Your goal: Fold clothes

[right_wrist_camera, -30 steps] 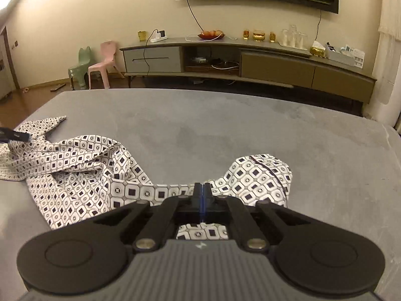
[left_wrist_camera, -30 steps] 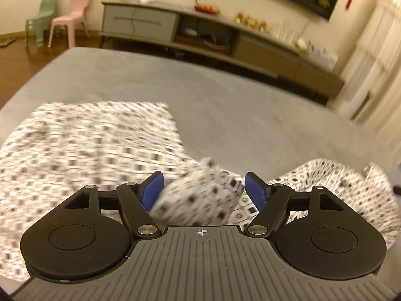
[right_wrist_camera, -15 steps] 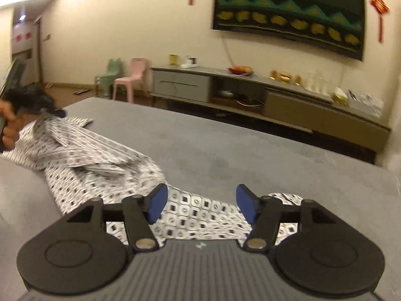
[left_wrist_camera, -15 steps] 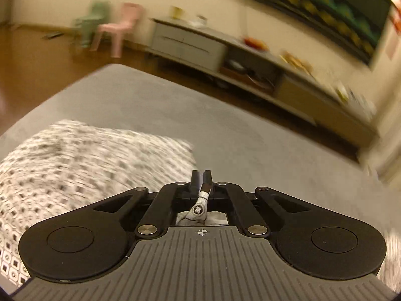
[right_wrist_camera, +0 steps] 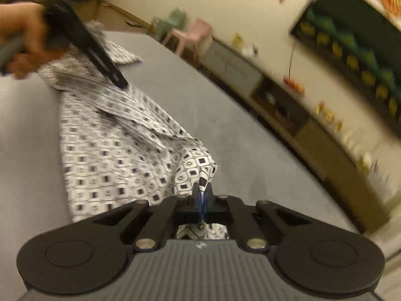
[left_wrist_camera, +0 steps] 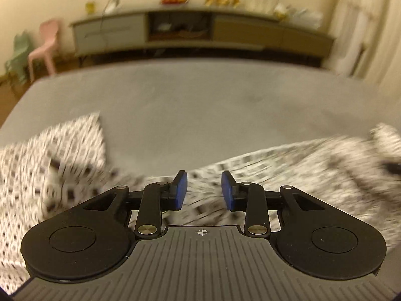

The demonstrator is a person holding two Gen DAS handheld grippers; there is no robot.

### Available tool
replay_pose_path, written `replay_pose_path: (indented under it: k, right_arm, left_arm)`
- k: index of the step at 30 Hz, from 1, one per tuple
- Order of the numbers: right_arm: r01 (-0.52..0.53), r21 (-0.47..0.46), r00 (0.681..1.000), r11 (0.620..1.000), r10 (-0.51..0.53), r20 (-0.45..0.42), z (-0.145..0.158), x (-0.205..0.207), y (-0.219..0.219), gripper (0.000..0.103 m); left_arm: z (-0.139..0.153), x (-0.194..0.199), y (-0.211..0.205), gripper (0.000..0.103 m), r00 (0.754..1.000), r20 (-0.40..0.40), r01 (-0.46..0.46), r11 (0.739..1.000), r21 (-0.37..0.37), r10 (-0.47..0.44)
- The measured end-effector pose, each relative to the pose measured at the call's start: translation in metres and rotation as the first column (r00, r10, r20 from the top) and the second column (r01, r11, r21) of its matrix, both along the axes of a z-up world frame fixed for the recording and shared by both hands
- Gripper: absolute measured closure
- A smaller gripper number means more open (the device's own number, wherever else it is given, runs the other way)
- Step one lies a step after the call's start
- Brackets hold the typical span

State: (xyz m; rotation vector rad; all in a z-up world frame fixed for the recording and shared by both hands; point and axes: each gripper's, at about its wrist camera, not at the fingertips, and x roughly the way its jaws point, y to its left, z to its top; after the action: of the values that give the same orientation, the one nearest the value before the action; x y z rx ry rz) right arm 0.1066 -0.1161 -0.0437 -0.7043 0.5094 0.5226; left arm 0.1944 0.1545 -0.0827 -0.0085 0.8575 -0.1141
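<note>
The right claw [right_wrist_camera: 202, 195] is pinched tight on a corner of the patterned garment [right_wrist_camera: 110, 155]; the left claw [left_wrist_camera: 204, 190], just opening, stands parted above it, gripping nothing.

The supporting surface is a large grey upholstered platform [left_wrist_camera: 200, 105] with a soft, suede-like cover and rounded edges. One garment [right_wrist_camera: 112, 150], white with a black square print, is spread directly on it. In the right wrist view the garment is seen stretched diagonally across the near-left part of the surface, with folds and creases along its length; part of it is lifted clear of the surface. In the left wrist view the printed cloth is blurred and occupies the near edge from left to right. The far half of the surface is seen as bare grey cover.
</note>
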Motion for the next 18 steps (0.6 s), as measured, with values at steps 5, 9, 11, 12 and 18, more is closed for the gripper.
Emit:
replay_pose_path:
  k: [5, 9, 11, 12, 18]
  right_arm:
    - [-0.060, -0.284, 0.996, 0.957, 0.078, 0.052, -0.028, -0.055, -0.005, 0.092]
    - [-0.049, -0.290, 0.986, 0.956, 0.093, 0.141, -0.017, -0.057, 0.015, 0.078]
    - [-0.083, -0.255, 0.975, 0.963, 0.132, 0.179, -0.004, -0.051, 0.039, 0.048]
    - [-0.108, -0.261, 0.970, 0.959, 0.159, 0.185, -0.002, -0.045, 0.052, 0.044]
    - [-0.186, -0.491, 0.961, 0.851, 0.261, 0.088, -0.042, 0.022, 0.101, 0.056]
  left_arm:
    - [-0.006, -0.001, 0.008, 0.089, 1.000, -0.016, -0.019, 1.000, -0.006, 0.019]
    - [-0.006, -0.002, 0.004, 0.089, 1.000, -0.017, -0.012, 1.000, 0.019, 0.012]
    - [-0.006, -0.002, 0.000, 0.090, 1.000, -0.016, -0.006, 1.000, 0.026, 0.006]
    - [-0.007, 0.001, -0.002, 0.090, 1.000, -0.016, -0.003, 1.000, 0.025, 0.004]
    - [-0.006, 0.010, -0.003, 0.090, 1.000, -0.021, 0.008, 1.000, -0.003, -0.008]
